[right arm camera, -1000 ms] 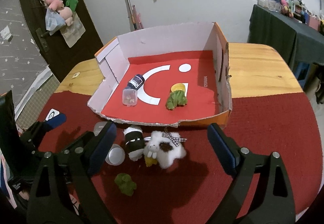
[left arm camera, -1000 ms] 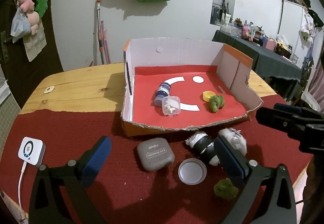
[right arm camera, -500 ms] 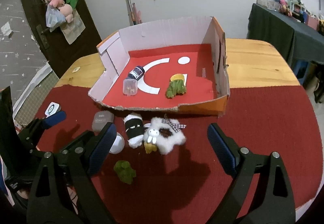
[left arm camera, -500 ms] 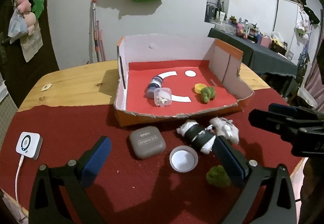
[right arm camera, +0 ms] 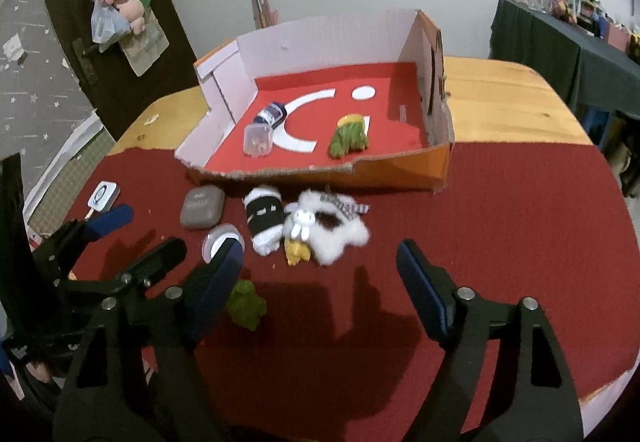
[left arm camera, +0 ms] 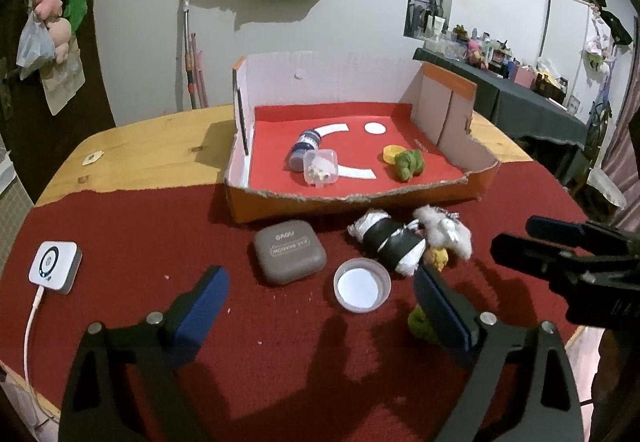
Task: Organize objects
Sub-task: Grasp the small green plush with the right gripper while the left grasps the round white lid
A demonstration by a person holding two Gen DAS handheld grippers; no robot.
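Both claws hang above the red cloth with nothing in them. The left gripper (left arm camera: 320, 306) has its jaws spread wide over the cloth in front of the loose items, touching none of them; the right gripper (right arm camera: 320, 274) is just as wide apart and empty, held near the white bunny plush.

Largest first: the cardboard box (left arm camera: 452, 110) sits on the far side of the table, its torn front edge low, and already holds a dark bottle (left arm camera: 305, 150), a clear plastic tub (left arm camera: 320, 172), and a green toy beside a yellow lid (left arm camera: 409, 164). Left outside, just before that front edge, lie the bunny plush (right arm camera: 332, 230), the black-and-white roll (right arm camera: 263, 220) touching it, the grey case (left arm camera: 289, 252), the white cap (left arm camera: 362, 284), and the small green toy (right arm camera: 245, 308).

My judgement of the risks: the plush and roll lie against each other, so a closing grip may catch both or drag one along. The two grippers are close together, and the small green toy sits just beside a left finger pad (left arm camera: 440, 316), so a reach could collide or knock it. The flat cap will likely slip from a pinch.
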